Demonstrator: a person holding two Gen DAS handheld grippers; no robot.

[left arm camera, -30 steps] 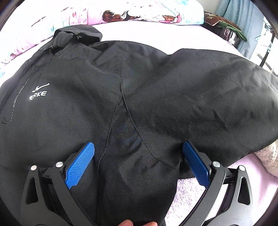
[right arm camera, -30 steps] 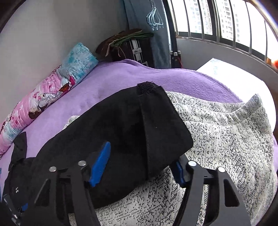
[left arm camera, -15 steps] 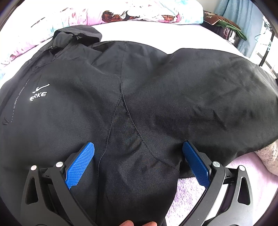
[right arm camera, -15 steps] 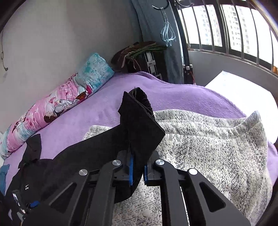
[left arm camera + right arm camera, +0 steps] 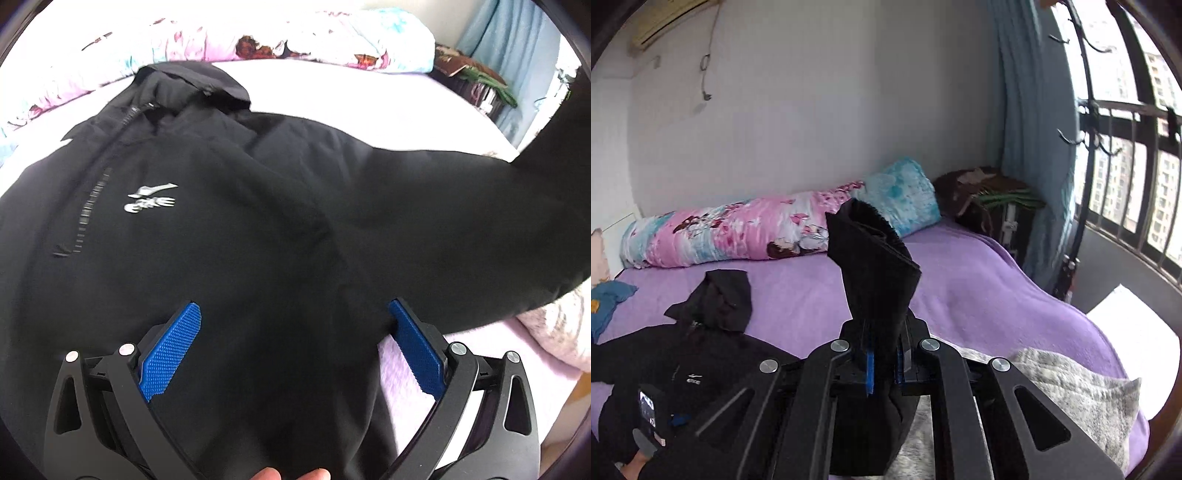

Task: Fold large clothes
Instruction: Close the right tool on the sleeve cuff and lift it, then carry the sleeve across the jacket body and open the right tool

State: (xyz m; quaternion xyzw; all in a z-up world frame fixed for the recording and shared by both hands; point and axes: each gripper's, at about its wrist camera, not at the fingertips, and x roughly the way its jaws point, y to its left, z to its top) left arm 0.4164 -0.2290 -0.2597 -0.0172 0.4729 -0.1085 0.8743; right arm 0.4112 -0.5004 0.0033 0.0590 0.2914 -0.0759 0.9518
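A black hooded jacket [image 5: 229, 236] with a white chest logo [image 5: 150, 199] lies face up on a purple bed; it also shows in the right wrist view [image 5: 698, 365]. My left gripper [image 5: 295, 332] is open, its blue pads [image 5: 173, 350] resting on the jacket's side near the armpit. My right gripper [image 5: 884, 363] is shut on the sleeve cuff [image 5: 875, 273], held up above the bed. The lifted sleeve [image 5: 517, 206] rises toward the right edge of the left wrist view.
A pink and blue bolster pillow [image 5: 775, 232] lies along the wall. A grey speckled blanket [image 5: 1063, 391] sits at the bed's right front. A dark box with clutter [image 5: 997, 199] stands in the corner by a blue curtain [image 5: 1030, 147] and a barred window.
My right gripper closed on the sleeve cuff and lifted it high off the grey blanket. The sleeve now rises off the bed. My left gripper stayed open on the jacket.
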